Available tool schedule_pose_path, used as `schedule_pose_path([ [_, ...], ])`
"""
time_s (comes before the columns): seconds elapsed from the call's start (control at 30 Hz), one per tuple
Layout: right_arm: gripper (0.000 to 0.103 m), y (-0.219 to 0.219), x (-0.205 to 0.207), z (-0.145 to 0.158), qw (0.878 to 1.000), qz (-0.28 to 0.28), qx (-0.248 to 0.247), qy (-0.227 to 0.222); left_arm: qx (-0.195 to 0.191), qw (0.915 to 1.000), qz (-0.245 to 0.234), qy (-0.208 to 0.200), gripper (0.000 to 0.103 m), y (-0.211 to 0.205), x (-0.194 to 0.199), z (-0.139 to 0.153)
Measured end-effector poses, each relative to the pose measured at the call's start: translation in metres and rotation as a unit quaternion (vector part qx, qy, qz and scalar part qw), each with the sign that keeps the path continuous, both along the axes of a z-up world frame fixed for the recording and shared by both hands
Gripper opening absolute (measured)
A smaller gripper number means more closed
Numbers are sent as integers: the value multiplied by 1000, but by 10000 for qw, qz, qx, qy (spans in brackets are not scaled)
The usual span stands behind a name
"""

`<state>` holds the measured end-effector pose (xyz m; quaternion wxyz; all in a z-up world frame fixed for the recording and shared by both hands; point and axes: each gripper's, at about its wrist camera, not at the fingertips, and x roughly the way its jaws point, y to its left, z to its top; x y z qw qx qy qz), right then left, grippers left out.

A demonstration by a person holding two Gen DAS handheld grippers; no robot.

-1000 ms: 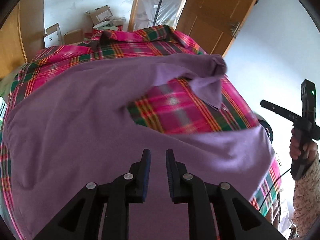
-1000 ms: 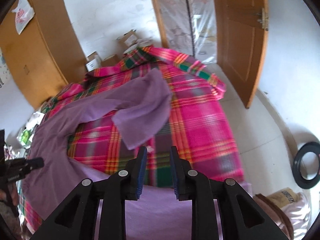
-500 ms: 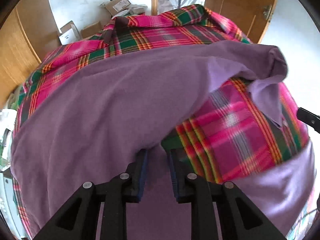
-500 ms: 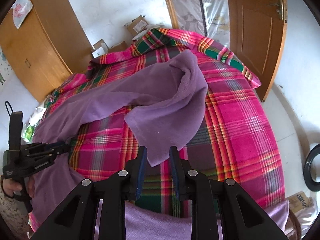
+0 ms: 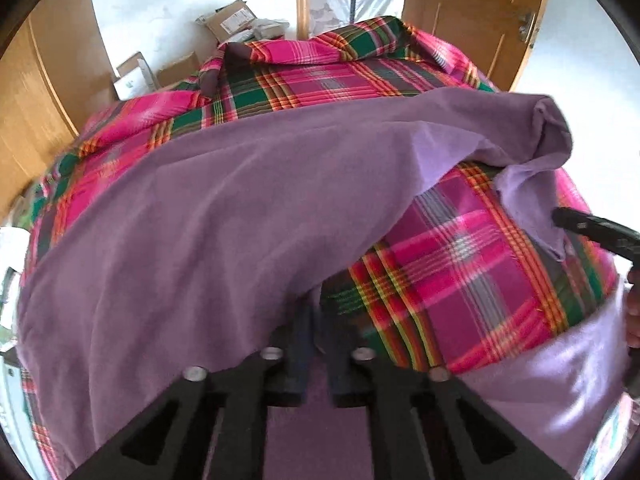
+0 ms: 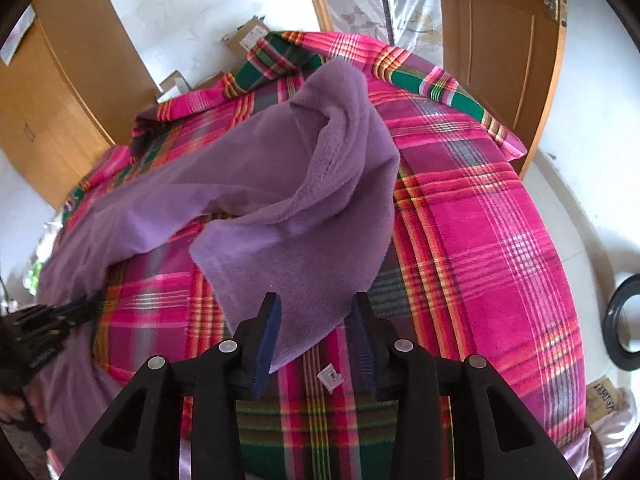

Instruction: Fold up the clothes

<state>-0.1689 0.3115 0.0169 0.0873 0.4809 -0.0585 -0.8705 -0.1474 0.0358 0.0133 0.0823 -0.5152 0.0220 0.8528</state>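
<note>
A purple fleece garment point(image 5: 200, 220) lies spread over a bed with a pink plaid bedspread point(image 5: 460, 260). My left gripper point(image 5: 320, 320) sits at the garment's near edge. Its jaws are close together, and the fabric hangs over the tips and hides them. In the right wrist view the same gripper point(image 6: 80, 308) shows at the far left, its tips at that edge. A folded-over sleeve point(image 6: 320, 220) lies in the middle of the bedspread point(image 6: 480, 240). My right gripper point(image 6: 316, 320) is open, its fingers on either side of the sleeve's end.
A small white tag point(image 6: 330, 378) lies on the bedspread just under the right gripper. Cardboard boxes point(image 5: 228, 24) stand by the far wall, beside a wooden door point(image 6: 500, 40) and a wooden wardrobe point(image 6: 52, 100). A black ring point(image 6: 624, 328) lies on the floor at the right.
Both grippers moved forward over the bed. The left one reached the garment's edge and its jaws narrowed. The right one came up to the sleeve's end and opened wider.
</note>
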Motion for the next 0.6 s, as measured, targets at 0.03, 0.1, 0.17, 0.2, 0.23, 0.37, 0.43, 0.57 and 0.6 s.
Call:
schedule_pose_path([
  [0.03, 38, -1, 0, -1, 9998, -57, 158, 59, 134, 9999, 3, -1, 3, -4, 2, 2],
  [0.1, 38, -4, -1, -2, 9989, -158, 408, 162, 335, 9994, 41, 21, 3, -13, 7, 5],
  [0.17, 38, -3, -1, -3, 9988, -214, 400, 206, 513, 9986, 113, 82, 3, -21, 12, 10],
  [0.2, 38, -3, -2, -4, 9987, -242, 396, 227, 611, 9979, 165, 108, 3, -25, 14, 12],
  [0.23, 38, -3, -2, -4, 9986, -260, 402, 240, 750, 9968, 216, 145, 3, -29, 17, 15],
  [0.37, 39, -5, 3, 3, 9968, -491, 469, 430, 1022, 9940, 283, 253, 3, -35, 24, 22],
  [0.43, 39, -3, 12, 9, 9959, -563, 278, 656, 1122, 9929, 298, 241, 3, -38, 24, 22],
  [0.57, 39, -18, 20, 4, 9991, 74, -56, 417, 1150, 9928, 247, 205, 3, -36, 26, 18],
  [0.6, 39, -23, 21, 1, 9990, 227, -28, 391, 1180, 9924, 258, 214, 3, -36, 28, 18],
])
